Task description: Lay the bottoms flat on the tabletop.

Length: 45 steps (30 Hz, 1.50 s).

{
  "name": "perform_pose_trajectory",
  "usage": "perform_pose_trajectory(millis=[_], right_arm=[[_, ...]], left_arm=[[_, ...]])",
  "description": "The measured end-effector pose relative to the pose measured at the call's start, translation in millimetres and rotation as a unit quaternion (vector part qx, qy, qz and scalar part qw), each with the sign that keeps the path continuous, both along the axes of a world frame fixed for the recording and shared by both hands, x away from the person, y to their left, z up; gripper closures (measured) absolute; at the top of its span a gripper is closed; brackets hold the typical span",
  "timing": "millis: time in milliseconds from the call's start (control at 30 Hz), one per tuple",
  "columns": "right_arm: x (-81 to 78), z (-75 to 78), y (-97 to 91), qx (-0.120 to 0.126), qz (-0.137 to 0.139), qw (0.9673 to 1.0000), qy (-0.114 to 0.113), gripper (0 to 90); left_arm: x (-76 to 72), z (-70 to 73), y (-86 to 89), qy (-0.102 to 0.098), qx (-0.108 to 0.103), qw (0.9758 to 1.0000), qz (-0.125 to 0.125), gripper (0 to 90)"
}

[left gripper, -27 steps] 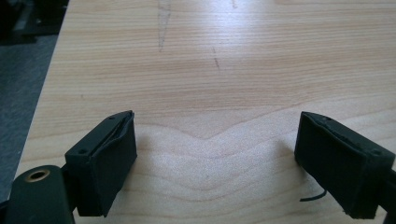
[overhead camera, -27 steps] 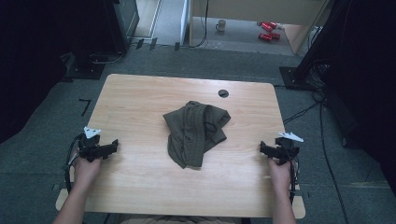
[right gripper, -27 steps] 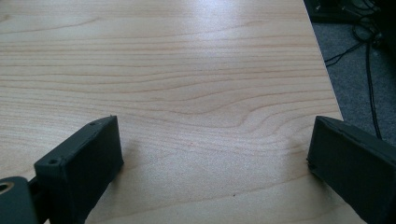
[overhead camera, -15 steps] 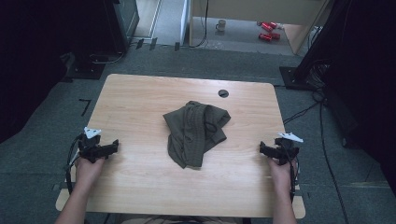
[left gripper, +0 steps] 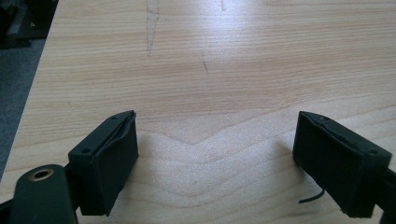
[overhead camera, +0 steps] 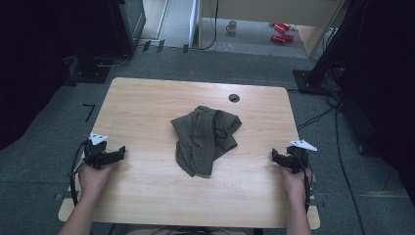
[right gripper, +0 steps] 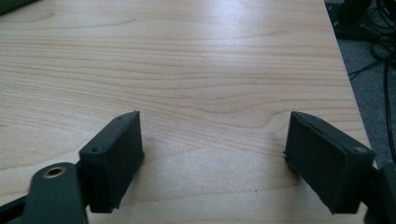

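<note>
A crumpled olive-green cloth (overhead camera: pixel 205 138) lies in a heap at the middle of the wooden table (overhead camera: pixel 147 112). My left gripper (overhead camera: pixel 116 154) rests near the table's left edge, held by a hand, well apart from the cloth. In the left gripper view its jaws stand wide apart over bare wood, the gripper (left gripper: pixel 215 158) open and empty. My right gripper (overhead camera: pixel 277 157) sits near the right edge, also clear of the cloth. In the right gripper view that gripper (right gripper: pixel 215 158) is open with nothing between its pads. A dark corner of the cloth (right gripper: pixel 14 4) shows at that view's top left.
A round cable hole (overhead camera: pixel 234 98) sits in the tabletop at the back. Grey carpet surrounds the table, with cables (overhead camera: pixel 337 127) on the right. Dark equipment stands at both back corners. Red cans (overhead camera: pixel 280 32) and a mug (overhead camera: pixel 231 26) lie on the far floor.
</note>
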State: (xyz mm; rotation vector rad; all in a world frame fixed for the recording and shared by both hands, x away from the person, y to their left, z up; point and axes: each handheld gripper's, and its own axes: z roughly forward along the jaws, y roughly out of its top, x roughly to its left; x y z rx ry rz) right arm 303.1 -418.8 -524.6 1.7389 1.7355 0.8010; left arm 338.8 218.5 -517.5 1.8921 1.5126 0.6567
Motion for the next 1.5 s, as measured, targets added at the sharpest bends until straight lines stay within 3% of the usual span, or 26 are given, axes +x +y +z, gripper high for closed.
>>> perform_pose_trajectory(millis=[233,400,533,600,733,933,1100,1200,1267,1300,1333,1500], right_arm=[[1.9,0.1,1.2,0.001,-0.002,1.0000,-0.002,23.5],[3.2,1.2,5.1,0.001,0.014,0.9999,-0.006,32.9],[3.9,3.5,10.0,0.000,0.030,0.9996,0.002,35.4],[4.3,4.8,13.0,-0.002,0.040,0.9992,0.004,35.8],[4.3,8.0,17.0,0.008,0.054,0.9985,-0.003,39.1],[2.4,14.3,26.4,0.016,0.078,0.9968,-0.011,42.5],[6.3,19.2,37.2,0.042,0.111,0.9929,-0.005,45.2],[8.1,22.0,47.2,0.036,0.132,0.9905,-0.007,46.5],[9.2,23.0,54.1,0.032,0.146,0.9887,-0.012,47.5],[9.6,23.2,57.2,0.034,0.151,0.9878,-0.015,48.2],[10.5,23.4,60.8,0.036,0.157,0.9868,-0.015,48.4],[17.3,26.8,75.2,0.033,0.177,0.9836,-0.014,49.6]], left_arm=[[-1.7,0.2,0.7,-0.002,0.000,1.0000,-0.008,16.2],[-3.4,3.5,7.5,-0.001,-0.008,0.9998,-0.020,30.4],[-4.0,7.2,8.4,0.010,-0.025,0.9987,-0.043,32.1],[-4.5,8.8,6.5,0.009,-0.021,0.9986,-0.047,32.1],[-7.5,19.0,-10.2,-0.011,0.003,0.9969,-0.078,32.7],[-12.0,28.3,-32.8,-0.022,0.005,0.9907,-0.134,33.9],[-14.7,31.8,-45.3,-0.019,-0.011,0.9859,-0.166,33.9],[-16.0,34.0,-50.6,-0.020,-0.024,0.9840,-0.176,34.4],[-18.1,37.0,-60.2,-0.024,-0.027,0.9804,-0.194,34.5],[-18.1,37.0,-60.2,-0.024,-0.027,0.9804,-0.194,34.5],[-19.1,38.2,-67.2,-0.024,-0.031,0.9780,-0.205,34.5],[-23.0,40.2,-86.9,-0.024,-0.038,0.9708,-0.236,34.5]])
